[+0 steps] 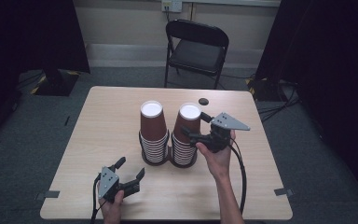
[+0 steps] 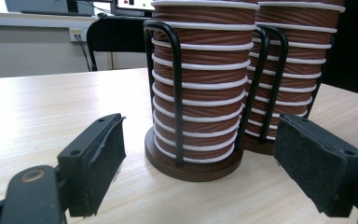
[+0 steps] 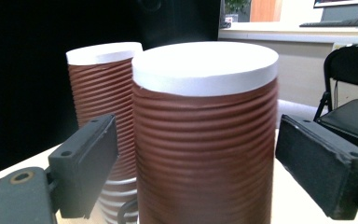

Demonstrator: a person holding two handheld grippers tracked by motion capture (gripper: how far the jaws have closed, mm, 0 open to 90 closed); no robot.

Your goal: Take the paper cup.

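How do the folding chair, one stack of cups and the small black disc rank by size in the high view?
1. Folding chair, largest, although it stands farther away.
2. Right stack of cups; the left stack looks alike.
3. Small black disc.

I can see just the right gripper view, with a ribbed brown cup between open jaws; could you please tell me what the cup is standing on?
Observer: That top cup caps the right stack, which sits in a black wire holder on a round dark base.
Operator: Thank you. Where is the other gripper, please?
Observer: The left gripper is low over the near part of the table, jaws open, pointing at the foot of the left stack.
Operator: Is the right gripper touching the cup?
Observer: In the high view the right gripper reaches the cup's side; I cannot tell whether there is contact.
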